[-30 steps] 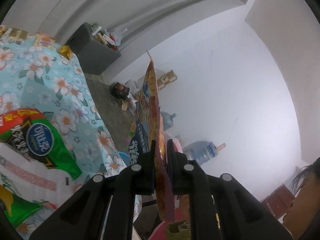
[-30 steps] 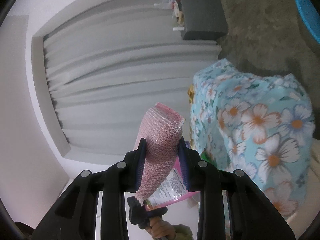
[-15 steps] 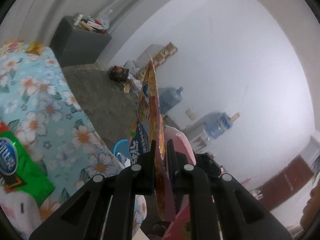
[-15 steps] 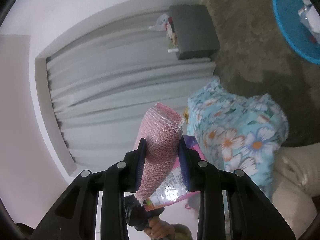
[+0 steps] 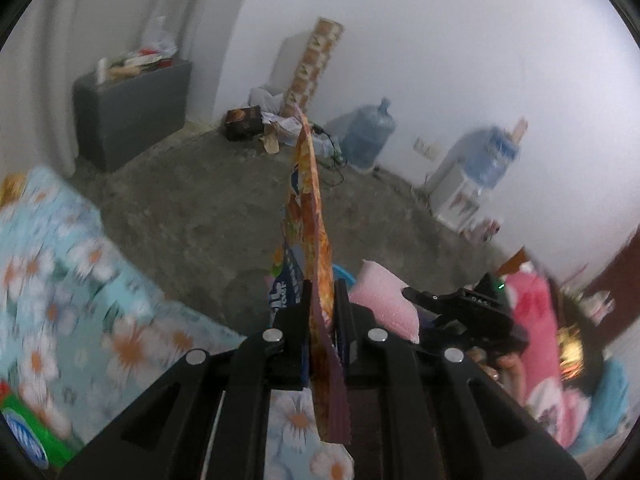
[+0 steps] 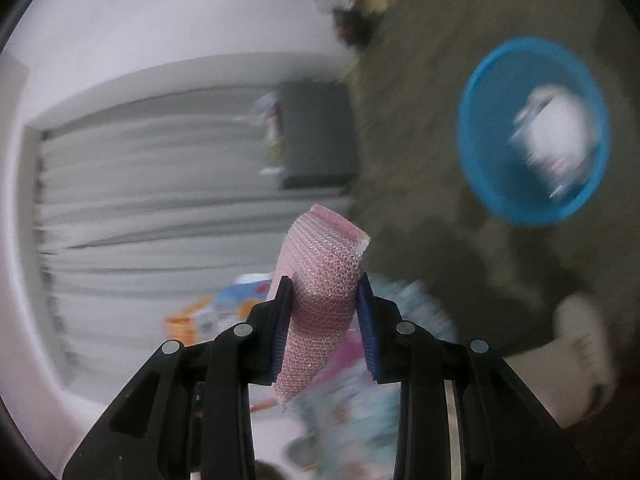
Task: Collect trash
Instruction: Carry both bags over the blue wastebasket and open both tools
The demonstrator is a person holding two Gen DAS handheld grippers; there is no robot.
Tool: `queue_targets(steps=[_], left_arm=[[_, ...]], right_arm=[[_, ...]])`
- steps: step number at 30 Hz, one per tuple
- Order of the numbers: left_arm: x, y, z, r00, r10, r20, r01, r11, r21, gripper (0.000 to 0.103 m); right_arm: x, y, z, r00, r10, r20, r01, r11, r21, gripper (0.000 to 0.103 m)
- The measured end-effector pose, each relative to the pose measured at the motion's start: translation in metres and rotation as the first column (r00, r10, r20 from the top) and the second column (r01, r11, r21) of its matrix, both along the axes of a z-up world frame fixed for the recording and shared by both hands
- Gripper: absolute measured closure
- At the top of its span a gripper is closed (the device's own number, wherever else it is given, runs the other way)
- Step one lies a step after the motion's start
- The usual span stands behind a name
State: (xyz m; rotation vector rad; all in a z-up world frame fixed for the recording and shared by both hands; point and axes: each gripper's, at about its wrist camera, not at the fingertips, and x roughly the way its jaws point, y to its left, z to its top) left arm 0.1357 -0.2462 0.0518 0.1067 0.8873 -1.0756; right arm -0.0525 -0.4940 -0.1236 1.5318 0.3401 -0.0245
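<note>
Lettering on orange snack wrapper (image 5: 310,216) too blurred to read.

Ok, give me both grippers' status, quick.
Left gripper: shut on an orange snack wrapper.
Right gripper: shut on a pink bubble-wrap piece.

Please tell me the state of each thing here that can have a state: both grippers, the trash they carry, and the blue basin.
Left gripper: shut on the snack wrapper.
Snack wrapper: held edge-on, upright.
Right gripper: shut on the pink bubble wrap.
Pink bubble wrap: rolled, pinched between the fingers.
Blue basin: on the floor, already holding some trash.
</note>
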Motion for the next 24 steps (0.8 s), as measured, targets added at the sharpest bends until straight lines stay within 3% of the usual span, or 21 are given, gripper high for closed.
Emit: queue_targets(steps=[5,11,19,20,21,23,24], left_arm=[[0.006,-0.06,-0.025,0.997,-0.067,0.023,0.065,0.994,0.092,0.093],[0.012,-0.131,-0.063,0.989,-0.142,0.043,0.129,0.967,0.219,0.093],[0.017,-0.223,-0.139,0.973,-0.227,0.043,0.191,0.897,0.399,0.093],[0.017,-0.232,-0.15,0.972,-0.232,0.034,0.196,0.886,0.421,0.088],[0.017,-0.242,-0.163,0.973,-0.228,0.014,0.199,0.876,0.439,0.071],[0.02,-0.253,-0.179,0.977,-0.209,-0.038,0.204,0.871,0.446,0.052],[0.022,-0.256,-0.185,0.98,-0.19,-0.054,0.194,0.874,0.446,0.052]], right_arm=[[-0.009,-0.017,-0.007,0.974,-0.11,-0.197,0.076,0.982,-0.174,0.074],[-0.001,-0.034,-0.027,0.897,-0.197,-0.395,0.061,0.942,-0.33,0.074],[0.034,-0.054,-0.059,0.82,-0.253,-0.513,0.013,0.905,-0.425,0.068],[0.038,-0.057,-0.065,0.813,-0.258,-0.522,0.014,0.905,-0.426,0.065],[0.041,-0.062,-0.074,0.805,-0.264,-0.531,0.021,0.908,-0.418,0.056],[0.043,-0.07,-0.093,0.797,-0.265,-0.543,0.041,0.921,-0.388,0.046],[0.043,-0.073,-0.101,0.787,-0.258,-0.561,0.043,0.93,-0.366,0.046]])
